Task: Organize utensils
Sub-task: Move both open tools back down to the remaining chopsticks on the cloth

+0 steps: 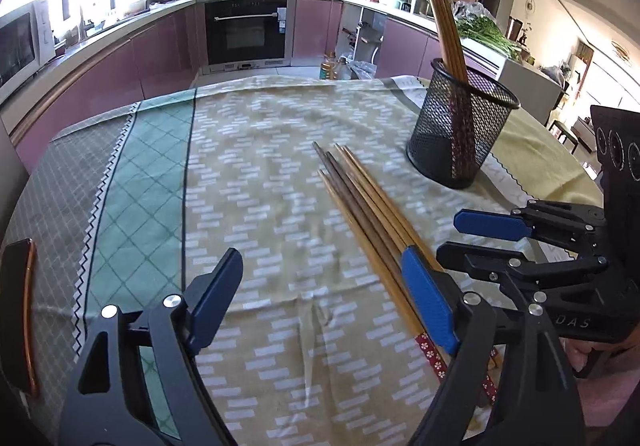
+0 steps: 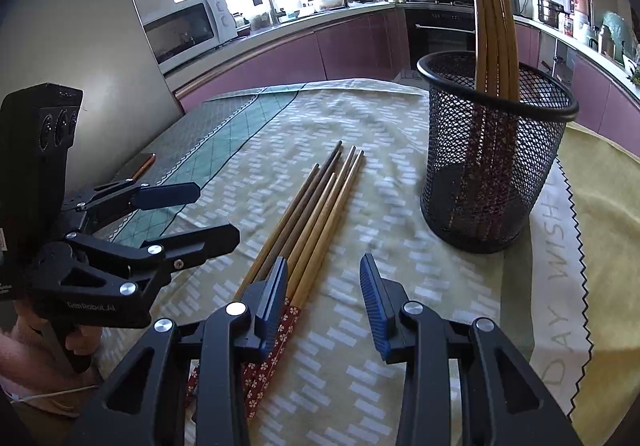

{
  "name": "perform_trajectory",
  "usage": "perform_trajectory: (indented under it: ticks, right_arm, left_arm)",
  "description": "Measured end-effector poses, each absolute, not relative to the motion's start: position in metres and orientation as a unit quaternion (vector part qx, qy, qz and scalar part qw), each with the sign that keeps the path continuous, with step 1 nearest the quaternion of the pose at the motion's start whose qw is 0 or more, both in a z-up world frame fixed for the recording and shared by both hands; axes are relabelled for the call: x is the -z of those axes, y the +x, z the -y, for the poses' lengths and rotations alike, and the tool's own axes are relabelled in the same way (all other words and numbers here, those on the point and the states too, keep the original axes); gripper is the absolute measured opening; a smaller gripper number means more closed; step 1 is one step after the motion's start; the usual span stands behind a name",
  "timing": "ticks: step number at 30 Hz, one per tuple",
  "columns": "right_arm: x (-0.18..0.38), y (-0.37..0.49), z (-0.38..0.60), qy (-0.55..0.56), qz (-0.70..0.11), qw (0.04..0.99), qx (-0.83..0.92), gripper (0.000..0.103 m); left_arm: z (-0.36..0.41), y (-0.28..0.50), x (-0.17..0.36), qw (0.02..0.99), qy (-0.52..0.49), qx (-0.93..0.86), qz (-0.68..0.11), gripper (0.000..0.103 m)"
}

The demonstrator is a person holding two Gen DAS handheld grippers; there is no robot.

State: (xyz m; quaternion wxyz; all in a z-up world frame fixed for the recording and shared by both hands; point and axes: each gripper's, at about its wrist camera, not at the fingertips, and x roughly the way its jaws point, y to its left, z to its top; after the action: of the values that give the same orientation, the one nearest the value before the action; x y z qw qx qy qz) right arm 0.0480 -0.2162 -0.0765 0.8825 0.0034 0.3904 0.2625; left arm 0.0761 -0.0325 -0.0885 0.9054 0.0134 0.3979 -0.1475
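While both our tongs hang spread over the tablecloth (image 1: 248,174), the left gripper (image 1: 324,298) and right gripper (image 2: 324,302) pinch nothing. We note loose chopsticks (image 2: 316,214) lying bundled on the cloth, near the black mesh holder (image 2: 492,150). More chopsticks (image 2: 494,26) stand upright inside it.

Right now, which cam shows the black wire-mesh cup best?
Right wrist: the black wire-mesh cup is large and near, its open rim and standing wooden chopsticks clear. Left wrist shows the cup smaller, farther right.
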Motion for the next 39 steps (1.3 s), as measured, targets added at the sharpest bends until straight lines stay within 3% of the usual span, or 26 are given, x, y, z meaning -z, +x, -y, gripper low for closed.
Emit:
perform_trajectory:
  ticks: [39]
  right_arm:
    - [0.084,0.052,0.216,-0.002,-0.41,0.88,-0.242,0.029]
  left_arm:
    - [0.048,0.088,0.108,0.885,0.031,0.163,-0.434,0.067]
